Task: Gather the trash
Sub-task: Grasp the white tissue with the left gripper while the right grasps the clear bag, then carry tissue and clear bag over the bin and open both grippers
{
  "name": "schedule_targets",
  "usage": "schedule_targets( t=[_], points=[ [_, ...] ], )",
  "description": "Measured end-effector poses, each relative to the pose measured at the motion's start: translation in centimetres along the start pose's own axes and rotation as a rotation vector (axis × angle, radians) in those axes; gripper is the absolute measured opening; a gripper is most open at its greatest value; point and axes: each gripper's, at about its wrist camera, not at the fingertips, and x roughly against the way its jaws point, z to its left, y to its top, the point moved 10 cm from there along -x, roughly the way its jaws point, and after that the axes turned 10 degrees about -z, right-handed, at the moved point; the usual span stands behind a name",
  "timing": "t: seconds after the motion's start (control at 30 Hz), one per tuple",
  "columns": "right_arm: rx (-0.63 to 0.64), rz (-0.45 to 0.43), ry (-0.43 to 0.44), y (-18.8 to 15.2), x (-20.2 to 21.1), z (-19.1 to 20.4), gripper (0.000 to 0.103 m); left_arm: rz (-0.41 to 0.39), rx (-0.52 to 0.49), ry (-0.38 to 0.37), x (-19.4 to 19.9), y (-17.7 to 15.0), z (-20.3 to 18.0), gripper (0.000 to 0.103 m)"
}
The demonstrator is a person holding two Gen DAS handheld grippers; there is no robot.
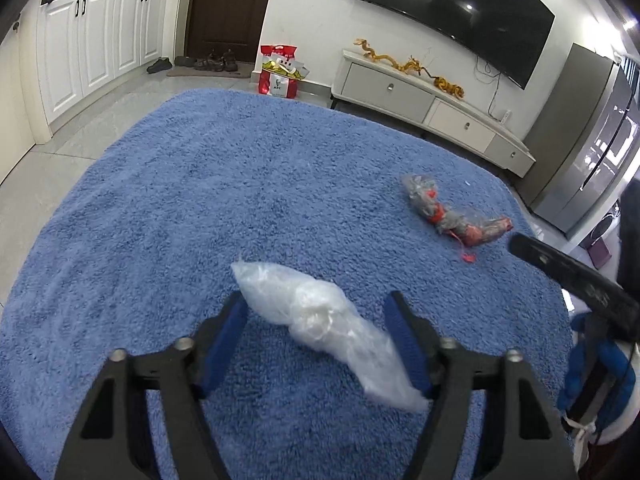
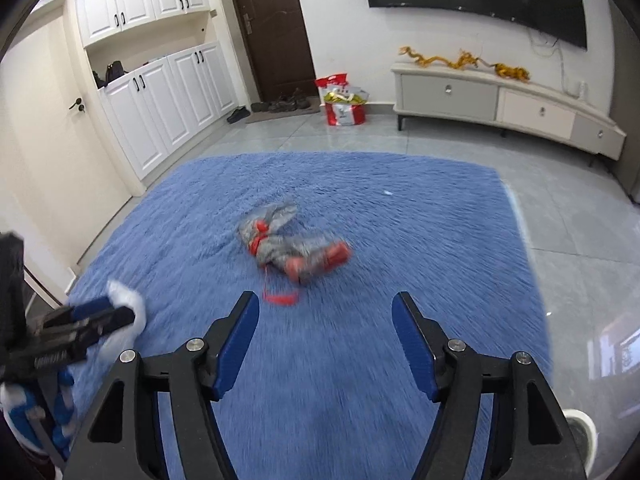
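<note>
While both grippers are hanging over the rug, going left to right across each wrist view:

Left view, upper left: white cabinets (image 1: 100,44) are lining the wall, with a dark door (image 1: 224,8) and some shoes (image 1: 212,62) sitting just right of them.

Left view, top middle: red bag (image 1: 279,70) is standing on the tile by the wall.

Left view, middle: blue rug (image 1: 200,200) is filling most of the frame.

Left view, bottom middle: left gripper (image 1: 318,312) is sitting with its jaws apart around a clear plastic bag (image 1: 320,316) lying on the rug. The bag is running between the blue pads; honestly can't tell if the right pad is touching its tail end, but it isn't looking squeezed.

Left view, right of middle: grey and red wrapper (image 1: 452,216) is lying on the rug, well apart from the clear bag.

Left view, upper right: TV (image 1: 452,12) is hanging above a low media cabinet (image 1: 432,104).

Right view, lower left: the left gripper is poking in from the edge with the white plastic at its tip, pretty blurry.

Right view, middle: the wrapper is lying on the rug, smeared by blur, with a red string trailing toward the bottom.

Right view, bottom middle: right gripper (image 2: 325,312) is hovering with jaws wide apart and nothing between them, the wrapper sitting just above its fingertips in frame.

Right view, upper right: the media cabinet is running along the wall under the TV.
</note>
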Motion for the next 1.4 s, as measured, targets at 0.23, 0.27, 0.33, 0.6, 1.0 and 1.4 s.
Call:
schedule_targets(
  t=[0.23,0.27,0.33,0.6,1.0,1.4],
  points=[
    [-0.050,0.005,0.038,0.5,-3.5,0.4,0.057,0.004,-0.001,-0.014,-0.7,-0.5,0.2,0.037],
    [-0.053,0.004,0.039,0.6,-3.6,0.4,0.052,0.003,-0.002,-0.022,-0.7,-0.5,0.1,0.031],
    [-0.065,0.002,0.042,0.5,-3.7,0.4,0.043,0.000,-0.014,-0.027,-0.6,-0.6,-0.1,0.029],
    [-0.067,-0.041,0.063,1.1,-2.0,1.2,0.009,-0.050,-0.072,-0.050,2.0,-0.4,-2.0,0.027],
    [-0.005,-0.144,0.075,1.5,8.6,4.4,0.008,-0.165,-0.137,-0.039,10.7,1.1,-3.4,0.027],
    [0.023,-0.213,0.033,-0.7,18.6,6.0,0.008,-0.277,-0.209,-0.028,18.7,0.4,-5.0,0.027]
  ],
)
